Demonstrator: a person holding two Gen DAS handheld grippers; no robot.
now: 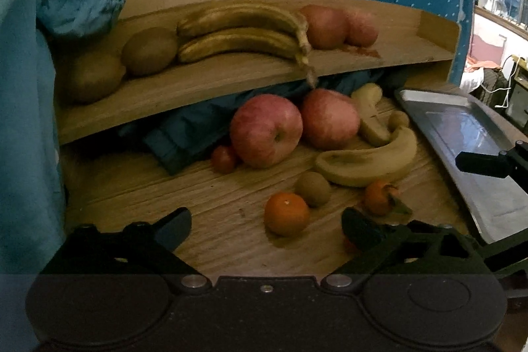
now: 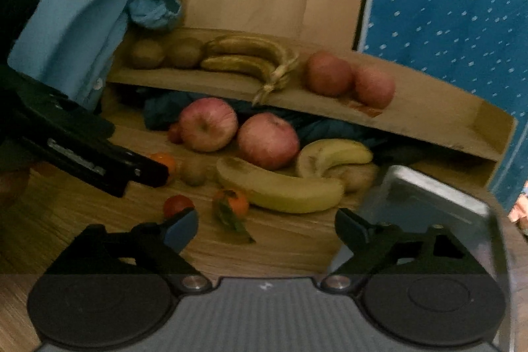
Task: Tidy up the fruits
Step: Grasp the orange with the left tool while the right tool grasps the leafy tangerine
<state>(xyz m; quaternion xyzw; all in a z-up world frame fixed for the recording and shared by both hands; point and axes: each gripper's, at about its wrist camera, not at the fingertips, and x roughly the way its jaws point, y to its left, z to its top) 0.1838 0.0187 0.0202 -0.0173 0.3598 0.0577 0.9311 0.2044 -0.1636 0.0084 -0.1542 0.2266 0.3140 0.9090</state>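
While both the left gripper [image 1: 265, 221] and right gripper [image 2: 265, 221] hang wide open and empty, loose fruit crowds the wooden table [image 1: 138, 187] below the shelf. Closing on the tangerine [image 1: 286, 213] off-centre could roll it away; the right jaws risk knocking the metal tray [image 2: 429, 197].

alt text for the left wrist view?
The open left gripper, holding nothing, hovers over a wooden table strewn with apples, bananas, a kiwi and tangerines. Behind, a raised shelf holds kiwis, bananas and apples; a metal tray lies right.
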